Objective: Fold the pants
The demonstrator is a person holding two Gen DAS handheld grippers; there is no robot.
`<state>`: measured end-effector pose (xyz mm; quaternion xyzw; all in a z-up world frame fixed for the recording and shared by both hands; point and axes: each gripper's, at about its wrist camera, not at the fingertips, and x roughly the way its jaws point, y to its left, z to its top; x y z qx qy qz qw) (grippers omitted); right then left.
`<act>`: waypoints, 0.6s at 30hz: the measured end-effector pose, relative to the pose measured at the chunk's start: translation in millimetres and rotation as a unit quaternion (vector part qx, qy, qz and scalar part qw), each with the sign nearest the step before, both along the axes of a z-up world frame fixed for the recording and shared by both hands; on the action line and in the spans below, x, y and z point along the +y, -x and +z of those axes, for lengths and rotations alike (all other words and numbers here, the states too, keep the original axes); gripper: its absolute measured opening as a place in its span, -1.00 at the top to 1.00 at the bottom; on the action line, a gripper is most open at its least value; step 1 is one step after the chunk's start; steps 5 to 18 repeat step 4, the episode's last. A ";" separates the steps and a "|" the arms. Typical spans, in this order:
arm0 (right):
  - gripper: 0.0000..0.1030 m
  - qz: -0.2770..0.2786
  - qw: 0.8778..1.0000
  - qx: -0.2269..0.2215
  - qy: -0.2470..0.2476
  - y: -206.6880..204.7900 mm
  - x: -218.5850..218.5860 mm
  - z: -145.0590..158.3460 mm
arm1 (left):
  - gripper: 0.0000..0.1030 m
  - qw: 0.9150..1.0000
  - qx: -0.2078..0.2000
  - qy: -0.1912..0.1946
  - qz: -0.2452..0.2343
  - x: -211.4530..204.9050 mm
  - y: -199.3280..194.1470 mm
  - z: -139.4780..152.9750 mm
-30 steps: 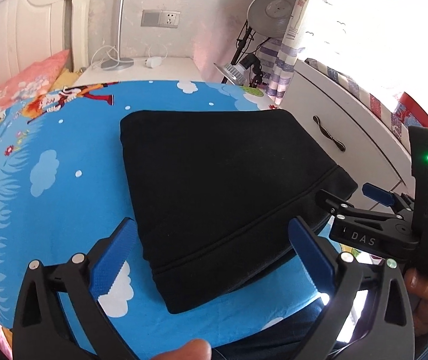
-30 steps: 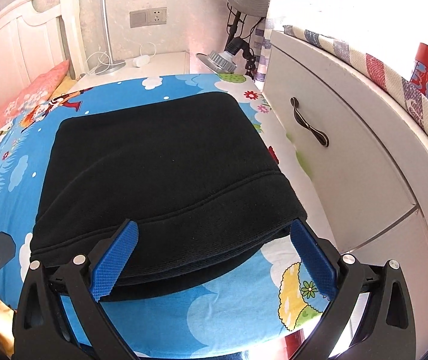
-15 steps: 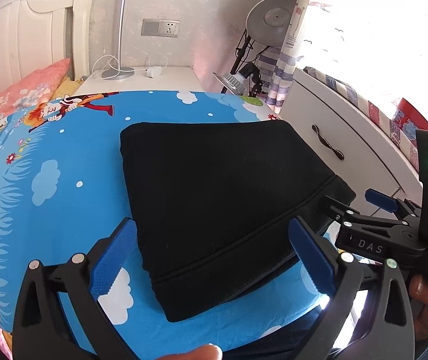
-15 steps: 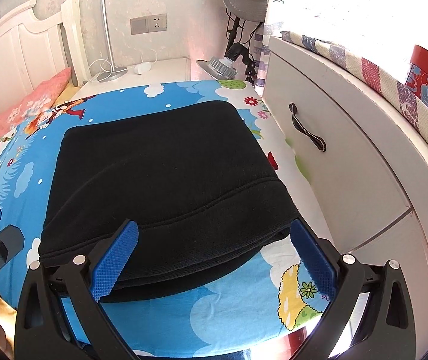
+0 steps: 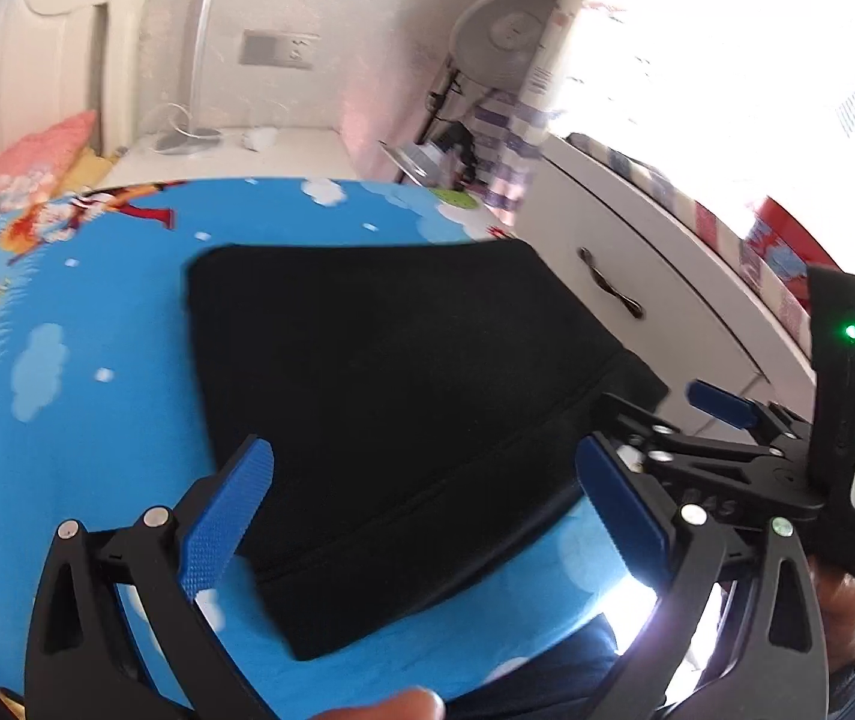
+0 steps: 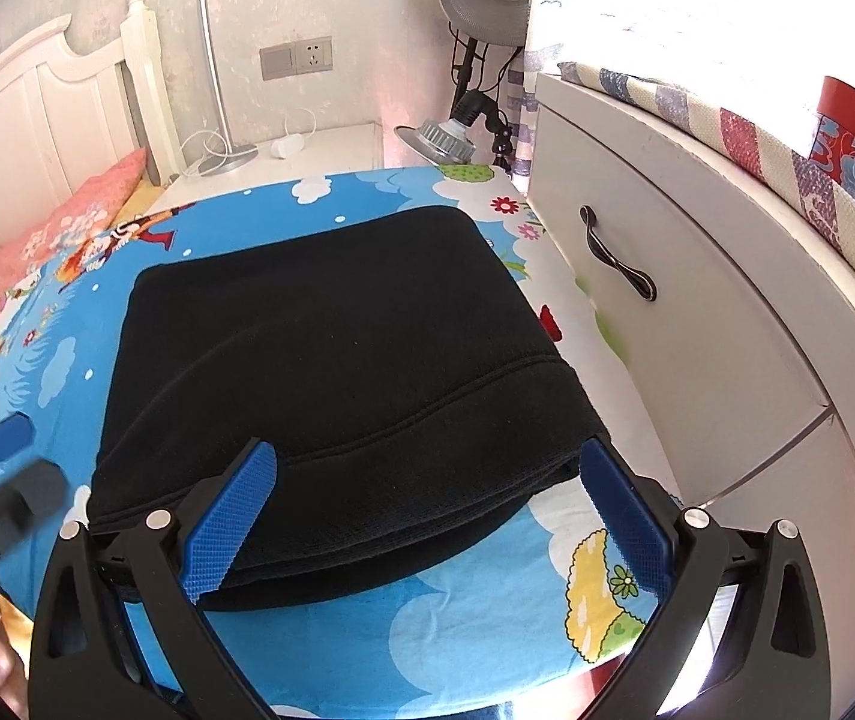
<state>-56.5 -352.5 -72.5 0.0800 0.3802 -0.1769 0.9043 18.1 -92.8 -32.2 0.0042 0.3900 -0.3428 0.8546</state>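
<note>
With the black pants [image 6: 331, 360] lying folded in a compact stack on the blue cartoon bed sheet [image 6: 475, 618], hold the left gripper [image 5: 427, 516] and right gripper [image 6: 427, 516] fingers wide, empty, clear of the stack's near edge to avoid disturbing its layers.

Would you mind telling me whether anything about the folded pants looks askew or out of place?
Nothing stands out. The black pants lie flat on the blue sheet as a tidy folded stack. Both the left gripper and the right gripper are open, holding nothing.
</note>
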 end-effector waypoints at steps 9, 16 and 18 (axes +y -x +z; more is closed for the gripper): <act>-0.90 0.008 1.000 -0.013 -0.014 -1.6 1.7 -1.2 | -0.96 0.965 -0.036 -0.016 0.260 135.2 -42.4 8.9; -0.90 0.008 1.000 -0.013 -0.014 -1.6 1.7 -1.2 | -0.96 0.965 -0.036 -0.016 0.260 135.2 -42.4 8.9; -0.90 0.008 1.000 -0.013 -0.014 -1.6 1.7 -1.2 | -0.96 0.965 -0.036 -0.016 0.260 135.2 -42.4 8.9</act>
